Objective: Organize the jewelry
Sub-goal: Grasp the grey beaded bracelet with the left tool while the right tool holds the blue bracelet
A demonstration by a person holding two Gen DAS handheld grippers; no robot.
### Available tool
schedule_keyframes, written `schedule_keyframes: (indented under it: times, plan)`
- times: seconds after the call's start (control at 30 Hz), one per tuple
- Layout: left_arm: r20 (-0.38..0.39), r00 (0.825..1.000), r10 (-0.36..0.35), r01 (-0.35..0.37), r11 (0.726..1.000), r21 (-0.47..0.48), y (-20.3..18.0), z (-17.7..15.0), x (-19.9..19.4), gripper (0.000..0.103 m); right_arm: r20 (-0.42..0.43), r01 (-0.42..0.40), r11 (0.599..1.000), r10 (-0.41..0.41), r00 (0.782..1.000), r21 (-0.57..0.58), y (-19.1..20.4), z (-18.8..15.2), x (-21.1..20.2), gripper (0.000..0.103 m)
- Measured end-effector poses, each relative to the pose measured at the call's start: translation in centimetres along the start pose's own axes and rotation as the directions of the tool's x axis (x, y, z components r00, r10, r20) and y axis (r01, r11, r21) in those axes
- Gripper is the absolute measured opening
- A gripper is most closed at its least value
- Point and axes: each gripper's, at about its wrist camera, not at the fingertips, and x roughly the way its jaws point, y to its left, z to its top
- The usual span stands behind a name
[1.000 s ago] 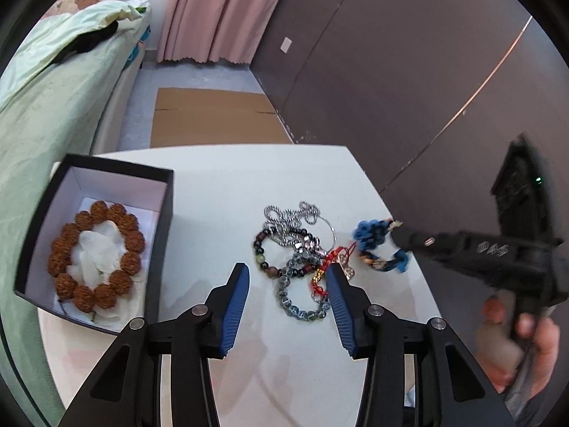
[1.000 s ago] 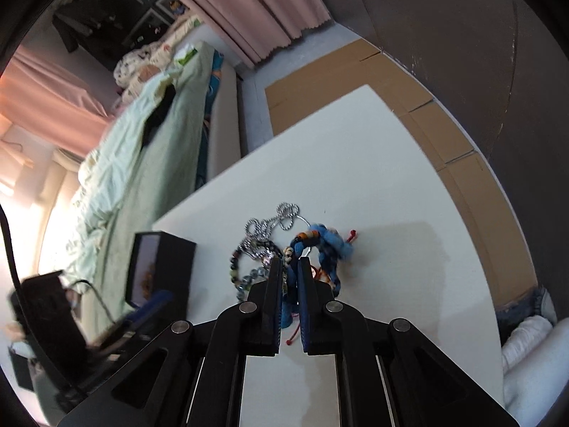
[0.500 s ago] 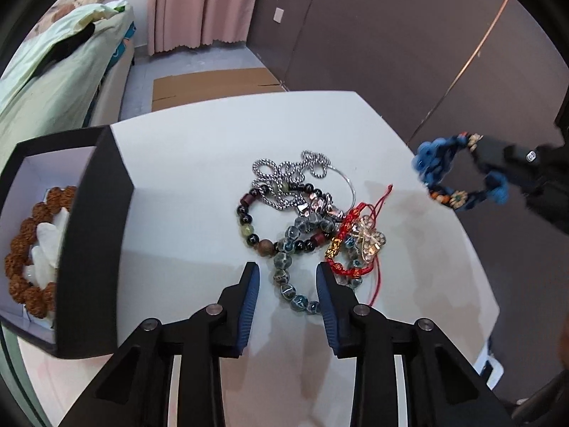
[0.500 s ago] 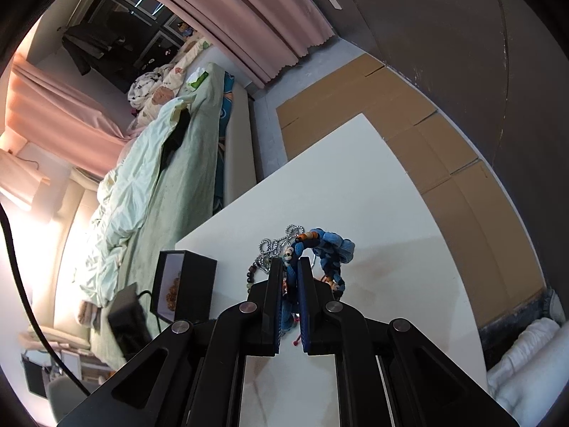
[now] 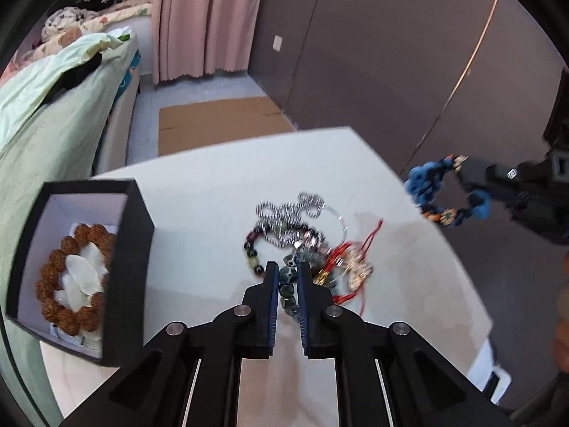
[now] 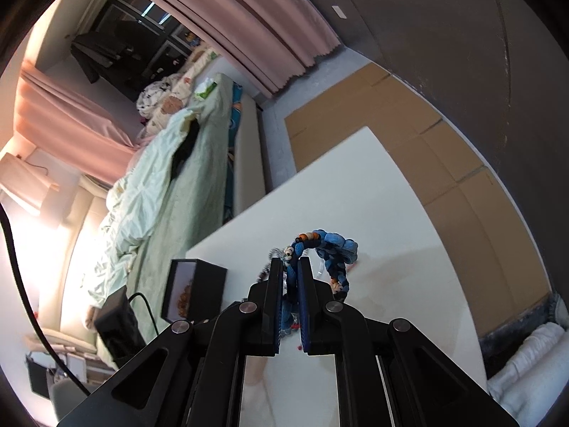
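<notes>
Blue-grey beads are sitting between the blue pads of the left gripper (image 5: 287, 274), whose jaws have just been closing; the pads are pressing on this grey bead bracelet (image 5: 288, 286) at the near edge of the jewelry pile (image 5: 302, 238). The pile is lying on the white table (image 5: 213, 213), near its middle, and is made up of a silver chain (image 5: 284, 215), a dark bead bracelet (image 5: 254, 259) and a red cord bracelet (image 5: 350, 270), all tangled and touching. Bare table surface is lying open beyond the pile up to the far edge, and between the pile and the black box (image 5: 128, 284) on the left. The box is standing open near the table's left edge, holding a brown bead bracelet (image 5: 60, 277) around white padding.

The right gripper (image 6: 291, 267) is closed on a blue bracelet (image 6: 334, 249), which is hanging in the air above the table; in the left wrist view the blue bracelet (image 5: 426, 181) is hovering past the table's right edge, well apart from the pile. A bed (image 6: 170, 178) is running along the table's left side and flattened cardboard (image 6: 426, 135) is covering the floor beyond the far edge.

Motion blur is softening the pile, so single beads and the clasp of the red cord are hard to make out. The gripper bodies are hiding the near table edge in both views, and the blue bracelet's lower part is disappearing between the right gripper's pads
</notes>
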Motion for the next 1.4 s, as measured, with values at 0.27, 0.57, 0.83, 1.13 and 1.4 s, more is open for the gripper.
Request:
schedule_keyframes:
  times: [0.27, 0.57, 0.83, 1.13, 1.4]
  plan:
    - [0.085, 0.996, -0.032, 0.035, 0.999, -0.038, 1.3, 0.8, -4.2, 0.01, 0.046, -0.078, 0.997, 0.079, 0.996, -0.012, 1.9, -0.5, -0.3, 0.009]
    - [0.161, 0.986, -0.039, 0.057, 0.992, -0.113, 4.8, 1.3, -8.3, 0.01, 0.076, -0.152, 0.988, 0.154, 0.985, -0.027, 4.0, -1.5, 0.4, 0.009]
    - [0.197, 0.98, -0.016, 0.055, 0.979, -0.194, 8.3, 1.1, -10.6, 0.01, 0.073, -0.215, 0.975, 0.218, 0.973, -0.052, 6.4, -2.5, 1.7, 0.01]
    - [0.201, 0.979, 0.023, 0.031, 0.965, -0.262, 11.6, 0.9, -11.6, 0.01, 0.025, -0.224, 0.972, 0.226, 0.974, -0.078, 8.5, -3.7, 3.9, 0.01]
    - [0.099, 0.995, 0.018, 0.018, 0.934, -0.358, 13.5, 1.0, -9.6, 0.012, 0.005, -0.252, 0.962, 0.254, 0.967, -0.105, 10.1, -4.4, 4.6, 0.01]
